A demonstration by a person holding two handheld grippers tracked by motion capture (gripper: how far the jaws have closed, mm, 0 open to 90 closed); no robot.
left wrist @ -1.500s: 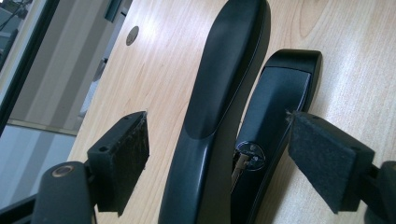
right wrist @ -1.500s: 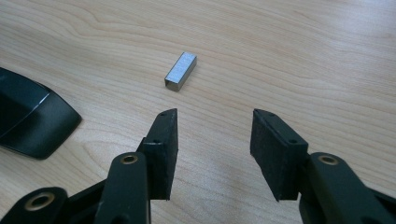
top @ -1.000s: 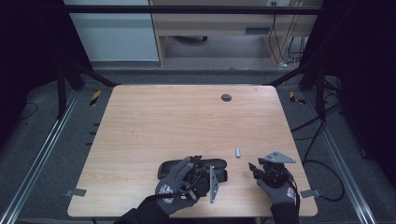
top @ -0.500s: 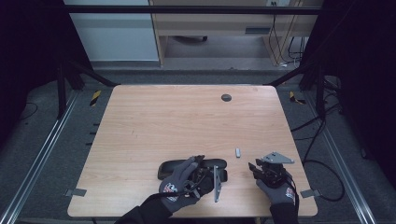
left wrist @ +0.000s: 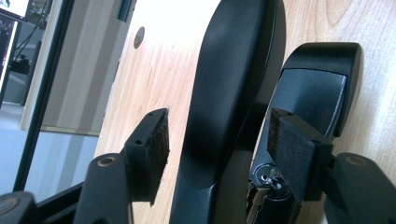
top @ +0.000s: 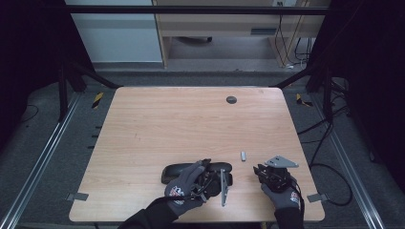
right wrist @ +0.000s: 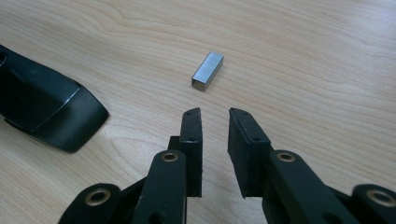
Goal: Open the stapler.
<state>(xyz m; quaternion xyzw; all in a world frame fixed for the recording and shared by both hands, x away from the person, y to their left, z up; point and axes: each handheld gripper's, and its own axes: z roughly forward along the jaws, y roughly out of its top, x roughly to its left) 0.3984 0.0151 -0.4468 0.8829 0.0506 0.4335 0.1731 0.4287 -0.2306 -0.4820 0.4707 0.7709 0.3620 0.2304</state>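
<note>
The left gripper's fingers (left wrist: 289, 154), just closing, straddled the long black plastic stapler (left wrist: 229, 88) without yet pinching it, its length running straight ahead. The right gripper's fingers (right wrist: 243, 149), narrowed and empty, pointed at the small grey metal block (right wrist: 208, 70) beside the stapler on the wooden surface (top: 181, 124).

The high view looks forward and down on the whole desk (top: 191, 129). Each gripper camera sits low and close; both share the black stapler (left wrist: 229, 93) near the front edge.
</note>
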